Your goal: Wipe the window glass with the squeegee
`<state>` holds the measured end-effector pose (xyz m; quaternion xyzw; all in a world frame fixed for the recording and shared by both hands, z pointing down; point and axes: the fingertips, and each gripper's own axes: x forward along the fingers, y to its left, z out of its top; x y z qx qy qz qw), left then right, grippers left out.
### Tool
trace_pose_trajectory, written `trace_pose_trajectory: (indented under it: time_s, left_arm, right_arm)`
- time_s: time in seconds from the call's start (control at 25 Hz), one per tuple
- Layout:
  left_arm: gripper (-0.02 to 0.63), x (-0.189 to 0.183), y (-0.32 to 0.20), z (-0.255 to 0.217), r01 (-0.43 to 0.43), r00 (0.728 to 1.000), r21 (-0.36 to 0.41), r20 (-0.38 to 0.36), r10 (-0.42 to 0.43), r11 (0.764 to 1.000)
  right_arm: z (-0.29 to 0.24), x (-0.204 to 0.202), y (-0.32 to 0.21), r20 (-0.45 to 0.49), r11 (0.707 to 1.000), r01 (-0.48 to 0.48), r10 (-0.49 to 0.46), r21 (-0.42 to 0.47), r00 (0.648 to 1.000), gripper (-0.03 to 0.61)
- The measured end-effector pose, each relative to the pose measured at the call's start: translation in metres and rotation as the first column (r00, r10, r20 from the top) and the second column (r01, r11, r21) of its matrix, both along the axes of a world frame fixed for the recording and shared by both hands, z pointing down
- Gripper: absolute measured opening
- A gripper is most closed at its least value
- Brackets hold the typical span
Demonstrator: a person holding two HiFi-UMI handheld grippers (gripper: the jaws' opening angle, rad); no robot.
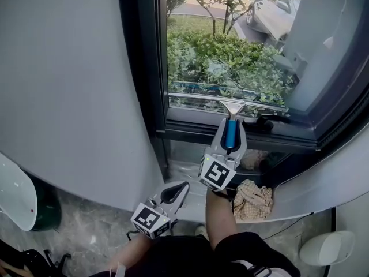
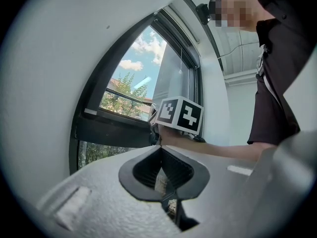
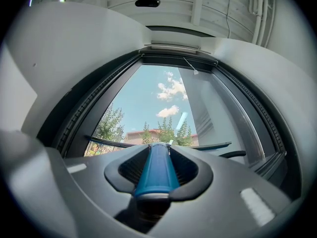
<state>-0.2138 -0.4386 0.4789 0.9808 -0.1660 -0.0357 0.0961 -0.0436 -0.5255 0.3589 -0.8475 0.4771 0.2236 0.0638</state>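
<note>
Window glass (image 1: 230,51) | squeegee (image 1: 233,107) blade-first, blade horizontal | right hand-held gripper (image 1: 232,130) clamping

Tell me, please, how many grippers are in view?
2. The right gripper, at the window, holds the squeegee; the left gripper, shut and empty, hangs lower by the wall.

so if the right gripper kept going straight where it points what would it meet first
Probably the window glass: the right gripper holds the squeegee, whose blade already looks to be at the pane's lower edge.
</note>
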Motion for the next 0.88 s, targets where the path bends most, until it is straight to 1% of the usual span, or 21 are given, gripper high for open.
trace_pose_trajectory:
  time_s: [0.08,0.2,0.32,0.48,0.64,0.8,0.88]
  left_arm:
    - [0.000,0.002,0.002,0.000,0.005,1.000,-0.006,-0.001,-0.005,1.000]
    - [0.000,0.009,-0.001,-0.005,0.026,0.999,0.009,-0.019,-0.026,1.000]
    - [0.000,0.011,-0.007,-0.016,0.068,0.997,0.020,-0.040,-0.067,0.997]
    - [0.002,0.004,-0.016,-0.035,0.154,0.985,0.027,-0.078,-0.152,0.988]
    - [0.002,-0.002,-0.014,-0.043,0.221,0.972,0.047,-0.087,-0.217,0.974]
    - [0.000,-0.005,-0.006,-0.049,0.244,0.968,0.078,-0.075,-0.238,0.967]
    - [0.002,-0.012,0.000,-0.052,0.247,0.968,0.083,-0.073,-0.241,0.966]
  right_arm:
    - [-0.006,0.000,0.006,-0.017,1.000,0.014,-0.014,0.008,1.000,0.132]
    - [-0.025,0.002,0.019,-0.050,0.998,0.051,-0.049,0.032,0.998,0.132]
    - [-0.036,0.015,0.038,-0.037,0.993,0.097,-0.095,0.060,0.995,0.132]
    - [-0.046,0.042,0.073,-0.016,0.986,0.146,-0.145,0.077,0.989,0.133]
    - [-0.053,0.069,0.111,-0.015,0.969,0.232,-0.231,0.082,0.973,0.132]
    - [-0.049,0.088,0.149,-0.004,0.949,0.307,-0.308,0.065,0.951,0.133]
    - [-0.043,0.089,0.169,0.025,0.939,0.337,-0.339,0.067,0.940,0.133]
